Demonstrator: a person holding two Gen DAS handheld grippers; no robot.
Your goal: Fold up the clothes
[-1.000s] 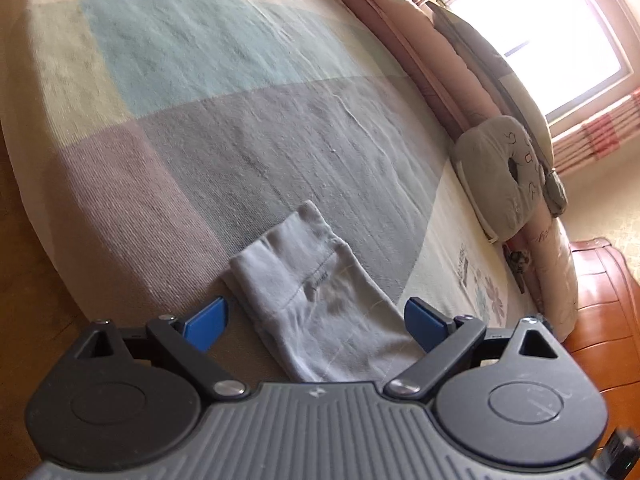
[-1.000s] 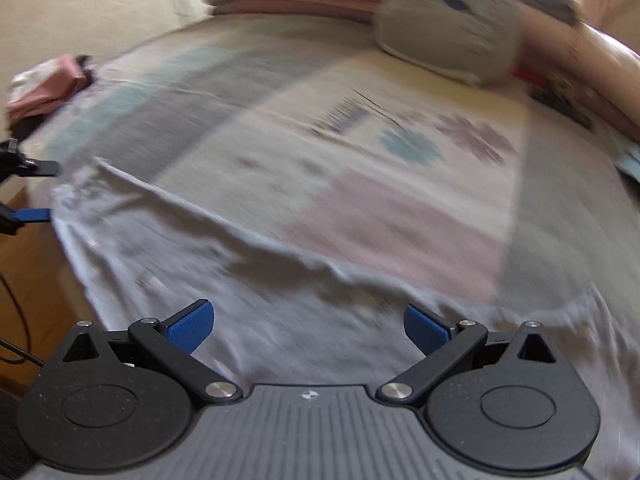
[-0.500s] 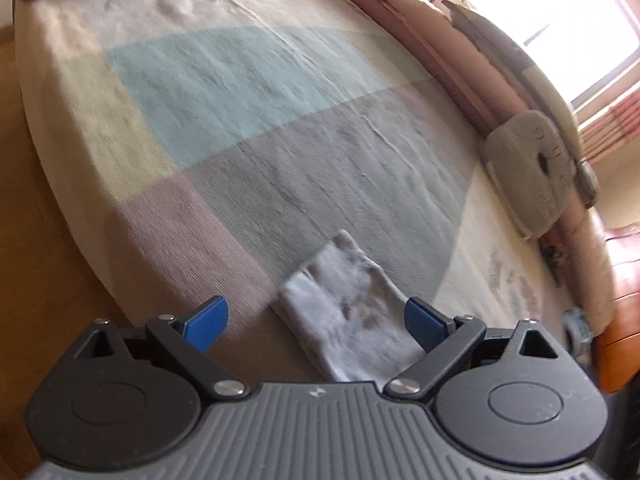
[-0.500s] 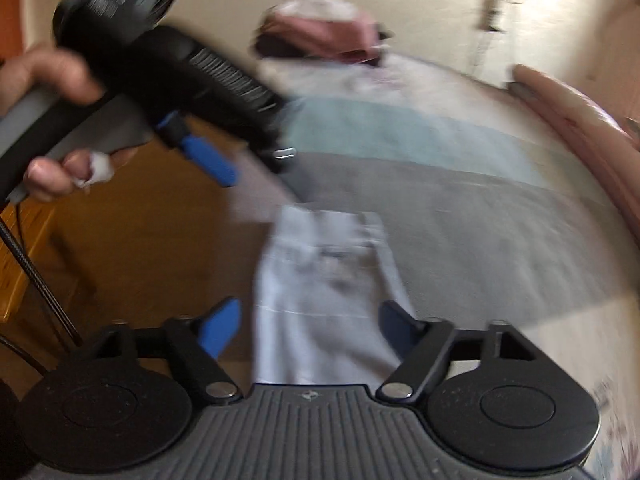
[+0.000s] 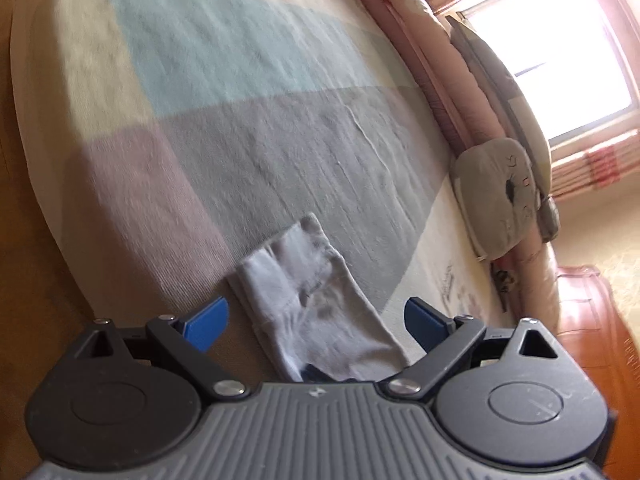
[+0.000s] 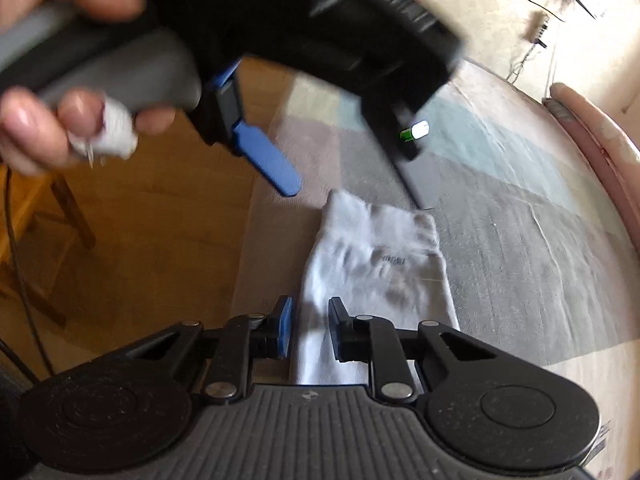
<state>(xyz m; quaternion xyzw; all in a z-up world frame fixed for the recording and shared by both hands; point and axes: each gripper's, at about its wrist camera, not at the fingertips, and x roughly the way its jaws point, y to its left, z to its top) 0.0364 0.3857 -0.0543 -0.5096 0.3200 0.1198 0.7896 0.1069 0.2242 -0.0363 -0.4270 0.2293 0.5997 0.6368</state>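
At near edge of bed (image 5: 224, 60), pale garment (image 5: 316, 300) lies in narrow folded strip on grey patch, near end running under both rigs. My left tongs (image 5: 316, 316) wide apart, straddling strip, gripping nothing. My right tongs (image 6: 309, 328) narrow and closing, cloth edge between pads; can't tell if pinched yet. Left hand (image 6: 48, 120) visible far left, above cloth. Step, I judge: grabbing near end for next fold. Next move needs firm pinch, left closing too, then carry near end over far end.
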